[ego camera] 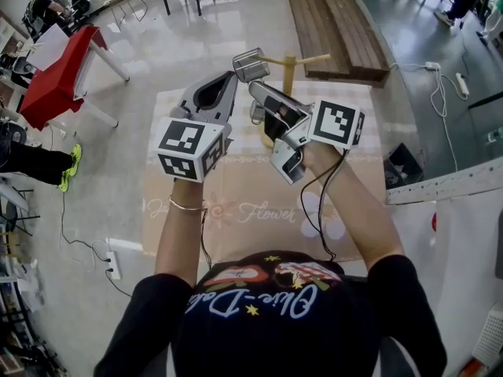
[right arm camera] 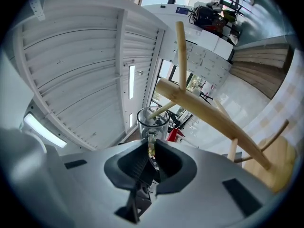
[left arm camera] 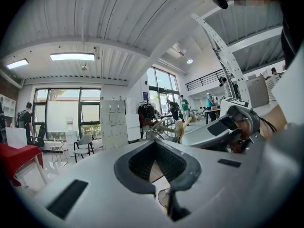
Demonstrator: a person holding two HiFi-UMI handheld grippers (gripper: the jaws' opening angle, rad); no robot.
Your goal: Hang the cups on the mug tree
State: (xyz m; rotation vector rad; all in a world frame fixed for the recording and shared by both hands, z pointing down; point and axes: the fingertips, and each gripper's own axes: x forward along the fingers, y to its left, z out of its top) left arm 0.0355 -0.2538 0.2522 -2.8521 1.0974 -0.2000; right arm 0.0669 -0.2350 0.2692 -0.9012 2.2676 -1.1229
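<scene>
The right gripper (right arm camera: 151, 146) is clenched on the handle of a clear glass cup (right arm camera: 153, 120), which is held mouth-up just beyond the jaw tips at frame centre in the right gripper view. The tip of a thin peg is seen at the cup's rim; whether it lies inside the cup cannot be told. The wooden mug tree (right arm camera: 213, 120) is seen slanting from centre to the lower right of that frame. In the head view, the cup (ego camera: 250, 64) is located at upper centre, just left of the mug tree (ego camera: 289, 63). The left gripper (ego camera: 230, 78) is positioned beside it, jaws together with nothing held. A second clear glass item (ego camera: 257, 114) is seen between the grippers, above the cloth-covered table (ego camera: 236, 203).
</scene>
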